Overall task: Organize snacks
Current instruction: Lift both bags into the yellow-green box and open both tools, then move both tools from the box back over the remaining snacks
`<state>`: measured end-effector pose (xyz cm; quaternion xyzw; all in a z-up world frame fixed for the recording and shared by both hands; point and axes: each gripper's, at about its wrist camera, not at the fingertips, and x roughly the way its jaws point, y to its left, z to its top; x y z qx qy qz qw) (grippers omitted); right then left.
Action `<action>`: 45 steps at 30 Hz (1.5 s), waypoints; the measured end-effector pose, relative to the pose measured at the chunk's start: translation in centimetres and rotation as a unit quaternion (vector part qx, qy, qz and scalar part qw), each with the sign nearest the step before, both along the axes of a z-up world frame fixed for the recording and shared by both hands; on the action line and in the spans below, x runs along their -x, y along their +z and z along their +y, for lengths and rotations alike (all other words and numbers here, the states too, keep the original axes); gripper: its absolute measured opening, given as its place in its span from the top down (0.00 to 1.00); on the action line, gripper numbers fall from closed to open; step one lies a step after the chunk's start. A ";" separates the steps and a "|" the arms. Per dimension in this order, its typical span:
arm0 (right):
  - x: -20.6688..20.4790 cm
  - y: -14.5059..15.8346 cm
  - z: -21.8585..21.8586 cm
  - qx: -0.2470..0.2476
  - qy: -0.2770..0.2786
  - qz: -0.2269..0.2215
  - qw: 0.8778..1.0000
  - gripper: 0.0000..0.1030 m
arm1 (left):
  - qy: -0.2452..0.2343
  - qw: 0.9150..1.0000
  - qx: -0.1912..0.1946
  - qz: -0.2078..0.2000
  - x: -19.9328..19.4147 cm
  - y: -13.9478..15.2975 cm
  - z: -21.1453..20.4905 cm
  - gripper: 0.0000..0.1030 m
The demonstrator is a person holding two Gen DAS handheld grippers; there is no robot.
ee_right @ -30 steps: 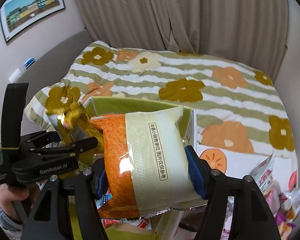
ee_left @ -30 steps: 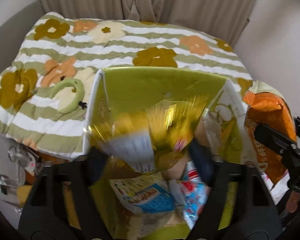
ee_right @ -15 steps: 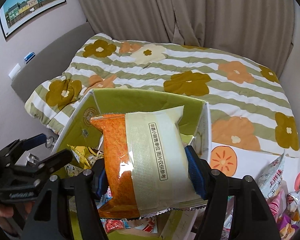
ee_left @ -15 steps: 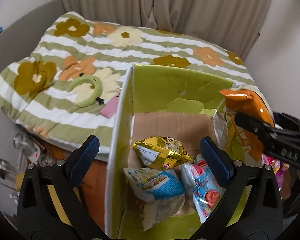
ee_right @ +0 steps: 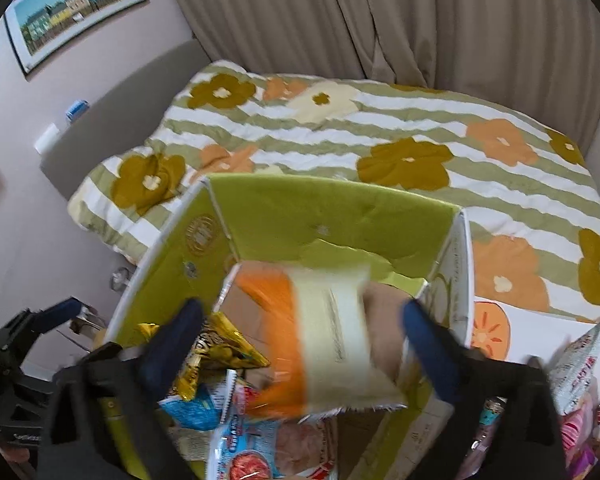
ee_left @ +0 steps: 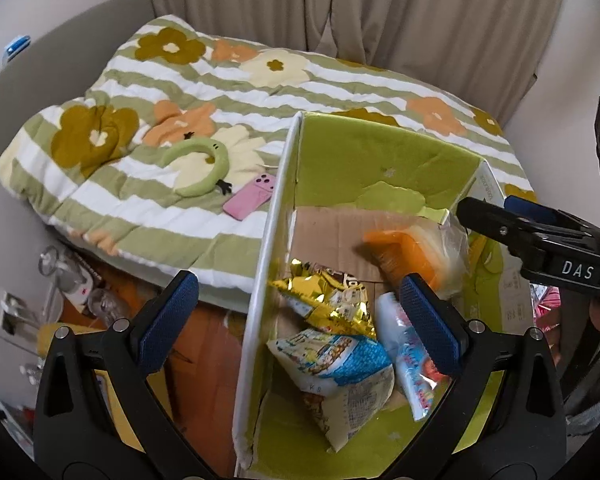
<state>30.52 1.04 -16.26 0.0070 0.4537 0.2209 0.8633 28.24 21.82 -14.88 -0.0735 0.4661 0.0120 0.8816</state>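
Observation:
A green cardboard box (ee_left: 384,164) (ee_right: 332,216) stands at the bed's edge. Inside lie a gold snack bag (ee_left: 324,300) (ee_right: 216,348), a blue-and-white bag (ee_left: 336,364) and a pale blue-and-red packet (ee_left: 408,356) (ee_right: 248,440). An orange-and-cream snack bag (ee_left: 412,252) (ee_right: 324,336) is blurred, falling free into the box between my right fingers. My right gripper (ee_right: 300,336) is open over the box; it also shows in the left wrist view (ee_left: 540,236). My left gripper (ee_left: 300,320) is open and empty, straddling the box's left wall.
The box rests against a flowered striped quilt (ee_left: 220,120) (ee_right: 420,140). A pink phone (ee_left: 252,196) and a green plush ring (ee_left: 200,164) lie on it left of the box. More snack packets (ee_right: 580,380) lie at the right. Clutter and glassware (ee_left: 72,280) stand on the floor at left.
My right gripper has opened and let go of the orange-and-cream bag, which drops into the box. My left gripper released the gold bag earlier and has drawn back left.

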 end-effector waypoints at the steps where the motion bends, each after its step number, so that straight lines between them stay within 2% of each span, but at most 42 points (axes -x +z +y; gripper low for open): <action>1: 0.3 0.1 -0.1 -0.001 0.003 -0.006 1.000 0.00 | 0.002 1.000 -0.002 -0.001 0.3 0.0 0.0 0.03; 7: 1.9 0.2 -0.1 0.011 0.012 -0.016 1.000 0.00 | 0.003 1.000 0.000 -0.001 0.9 0.0 0.0 0.03; 14: 3.2 1.6 -0.1 0.013 0.010 -0.022 1.000 0.00 | -0.009 1.000 -0.008 -0.019 1.9 1.9 -0.1 0.03; 24: 6.1 5.1 -1.9 0.023 -0.050 -0.050 0.997 0.00 | -0.075 0.996 -0.019 -0.053 2.4 4.9 -2.6 0.03; 30: 8.6 6.6 -6.0 0.013 -0.101 -0.066 0.993 0.00 | -0.130 0.989 -0.005 -0.065 2.8 5.8 -7.2 0.03; 35: 11.4 7.4 -10.5 0.019 -0.132 -0.082 0.988 0.00 | -0.167 0.983 -0.010 -0.080 4.5 6.5 -12.8 0.03; 42: 15.2 7.3 -18.8 0.045 -0.154 -0.090 0.983 0.00 | -0.179 0.981 0.008 -0.080 7.1 6.0 -20.9 0.03; 45: 16.7 7.0 -22.6 0.054 -0.163 -0.090 0.981 0.00 | -0.194 0.979 0.015 -0.066 8.2 4.9 -24.9 0.03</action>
